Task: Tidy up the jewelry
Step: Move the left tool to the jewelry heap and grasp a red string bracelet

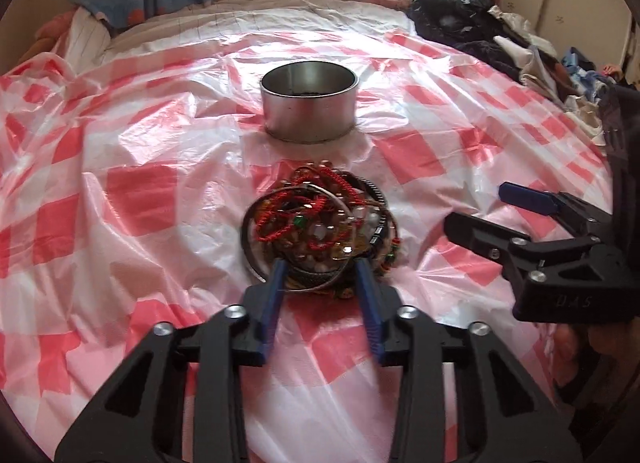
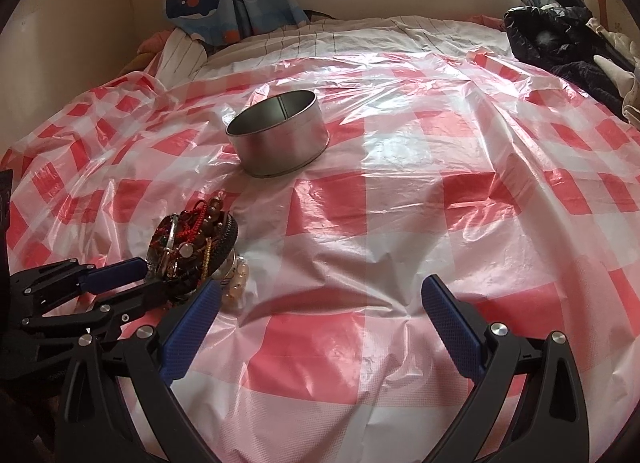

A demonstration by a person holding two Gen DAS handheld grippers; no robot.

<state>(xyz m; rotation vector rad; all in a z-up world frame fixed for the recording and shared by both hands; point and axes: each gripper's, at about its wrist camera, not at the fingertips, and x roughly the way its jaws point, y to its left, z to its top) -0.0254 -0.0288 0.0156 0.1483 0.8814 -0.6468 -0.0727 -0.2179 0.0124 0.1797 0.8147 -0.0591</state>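
We hold the left gripper with its blue fingers clamped, as far as we can tell, on the tangled jewelry pile, which sits on the checked plastic sheet just before the metal tin. Our right gripper hovers beside, fingers wide apart, empty.

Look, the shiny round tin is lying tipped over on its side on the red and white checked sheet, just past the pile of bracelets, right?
Not quite. The tin stands upright with its open mouth facing up, not tipped over. Both wrist views show this. The rest holds: it sits on the red and white checked sheet, just past the pile of bracelets.
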